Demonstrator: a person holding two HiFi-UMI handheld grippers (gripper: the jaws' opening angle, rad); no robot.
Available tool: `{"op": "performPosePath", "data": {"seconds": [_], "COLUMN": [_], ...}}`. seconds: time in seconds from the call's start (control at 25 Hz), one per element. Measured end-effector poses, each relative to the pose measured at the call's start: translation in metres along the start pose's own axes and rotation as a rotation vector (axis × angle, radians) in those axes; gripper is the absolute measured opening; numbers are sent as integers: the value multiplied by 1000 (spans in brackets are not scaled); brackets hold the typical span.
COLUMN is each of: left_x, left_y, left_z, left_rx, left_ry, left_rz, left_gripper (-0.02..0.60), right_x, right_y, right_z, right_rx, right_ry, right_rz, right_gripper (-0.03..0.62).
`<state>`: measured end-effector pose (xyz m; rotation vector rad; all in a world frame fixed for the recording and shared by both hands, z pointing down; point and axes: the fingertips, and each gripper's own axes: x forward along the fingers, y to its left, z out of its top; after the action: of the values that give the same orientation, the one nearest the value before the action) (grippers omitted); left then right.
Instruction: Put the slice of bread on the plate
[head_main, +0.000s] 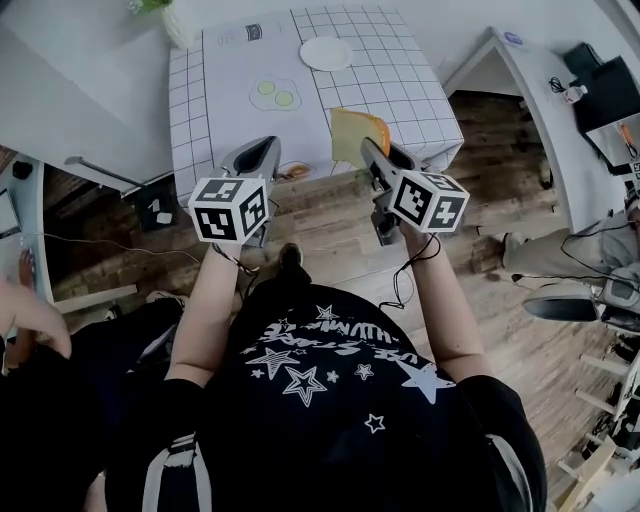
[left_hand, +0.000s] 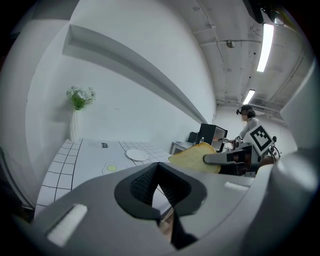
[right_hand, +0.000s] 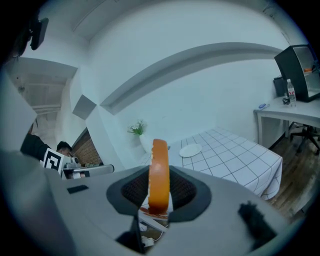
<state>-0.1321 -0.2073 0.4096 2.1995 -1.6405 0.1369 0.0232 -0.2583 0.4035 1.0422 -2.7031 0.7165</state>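
Observation:
The slice of bread (head_main: 352, 134), pale with an orange crust, hangs above the table's near edge with my right gripper (head_main: 370, 148) shut on it. In the right gripper view the bread (right_hand: 159, 172) stands edge-on between the pads. From the left gripper view the slice (left_hand: 197, 156) shows flat, out to the right. The white plate (head_main: 326, 53) lies far back on the grid tablecloth (head_main: 400, 90); it also shows as the plate (left_hand: 136, 155) and the plate (right_hand: 190, 150). My left gripper (head_main: 262, 148) is shut and holds nothing, level with the right one at the table's near edge.
A toy fried egg (head_main: 275, 94) lies mid-table, in front of the plate. A white vase with flowers (left_hand: 76, 120) stands at the table's far left corner. A white desk (head_main: 530, 90) stands to the right. Another person's hand (head_main: 25, 310) is at the left edge.

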Motion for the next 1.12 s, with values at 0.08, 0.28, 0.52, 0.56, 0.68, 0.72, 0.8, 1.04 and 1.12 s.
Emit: {"op": "performPosePath", "data": {"seconds": [0.08, 0.28, 0.52, 0.56, 0.68, 0.72, 0.8, 1.04, 1.12], "left_x": [10, 36, 69, 75, 91, 96, 104, 118, 125], "left_y": [12, 38, 64, 66, 72, 73, 76, 84, 88], "left_z": [9, 26, 35, 38, 47, 48, 46, 41, 44], "left_rx": [-6, -11, -24, -25, -21, -20, -24, -38, -41], "left_ry": [-6, -6, 4, 2, 1, 6, 24, 57, 59], "left_rz": [-5, -35, -70, -76, -96, -102, -114, -104, -89], "left_gripper": [9, 9, 9, 9, 9, 9, 9, 9, 9], "right_x": [13, 43, 71, 74, 84, 86, 89, 100, 109], "right_y": [-3, -13, -30, -33, -41, -43, -48, -72, -83], "right_z": [6, 23, 34, 36, 39, 38, 36, 40, 46], "right_rx": [0, -7, -8, -6, -4, -2, 5, 22, 23], "right_ry": [6, 4, 10, 9, 14, 19, 32, 57, 57], "right_rz": [-13, -52, -110, -119, -134, -139, -150, -163, -155], "right_gripper": [101, 101, 101, 101, 101, 101, 101, 101, 101]}}
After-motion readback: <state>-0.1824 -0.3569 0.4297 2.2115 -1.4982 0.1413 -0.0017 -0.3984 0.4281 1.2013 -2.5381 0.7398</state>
